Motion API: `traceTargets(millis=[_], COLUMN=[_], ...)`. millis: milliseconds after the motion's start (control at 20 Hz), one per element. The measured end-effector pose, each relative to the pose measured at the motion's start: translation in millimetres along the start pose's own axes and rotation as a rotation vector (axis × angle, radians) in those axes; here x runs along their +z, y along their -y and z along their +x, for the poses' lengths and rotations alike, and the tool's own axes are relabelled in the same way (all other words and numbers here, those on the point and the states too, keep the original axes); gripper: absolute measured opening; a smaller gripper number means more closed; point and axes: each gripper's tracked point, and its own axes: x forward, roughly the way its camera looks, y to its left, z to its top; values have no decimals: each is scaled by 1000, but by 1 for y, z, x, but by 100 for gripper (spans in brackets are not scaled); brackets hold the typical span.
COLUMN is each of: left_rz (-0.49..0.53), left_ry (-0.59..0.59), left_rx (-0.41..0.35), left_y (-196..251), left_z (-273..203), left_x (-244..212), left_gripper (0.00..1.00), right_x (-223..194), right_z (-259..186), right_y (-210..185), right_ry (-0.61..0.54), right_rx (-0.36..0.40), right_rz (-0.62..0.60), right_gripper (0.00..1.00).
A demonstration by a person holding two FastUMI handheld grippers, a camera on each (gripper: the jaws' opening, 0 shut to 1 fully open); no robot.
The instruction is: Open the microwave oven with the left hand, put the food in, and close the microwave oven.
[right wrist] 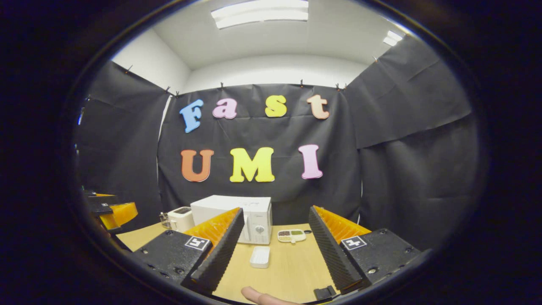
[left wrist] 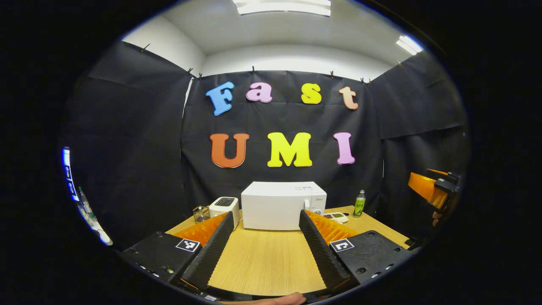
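Sitting at the far side of the wooden table (left wrist: 271, 258): a white microwave (left wrist: 277, 206), with its door closed. Standing just left of it, a small white toaster (left wrist: 224, 206), and left of that a little wire basket (left wrist: 200, 213). Lying just right of the microwave, a tray of snacks (right wrist: 291, 235), and farther right a green bottle (left wrist: 359, 203) standing up. Resting on the table nearer, in front of the microwave in the right gripper view, a small white dish (right wrist: 260, 256); hard to tell what is in it.

Hanging above the near part of the table, the left gripper (left wrist: 266, 243), fingers spread wide apart and holding nothing, pointing at the microwave. Hanging to the right, the right gripper (right wrist: 274, 250), fingers also wide apart and holding nothing, with the white dish between them in its own view. Peeking in at the bottom edge, a fingertip (right wrist: 258, 296) of the person's hand.
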Motion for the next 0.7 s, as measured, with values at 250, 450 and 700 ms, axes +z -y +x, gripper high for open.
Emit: traceTargets(millis=[250, 450, 700], left_rz=[-30, -26, -31], left_ry=[-7, 35, 48], left_rx=[5, 62, 35], left_y=[-14, -30, -22], left_z=[1, 3, 2], left_x=[-7, -1, -6], left_gripper=[95, 95, 95], right_x=[-11, -15, -17], right_z=[6, 10, 11], right_y=[-5, -7, -12], right_ry=[-30, -29, -23], right_rx=[6, 9, 32], right_rz=[16, 22, 25], right_gripper=[98, 91, 91])
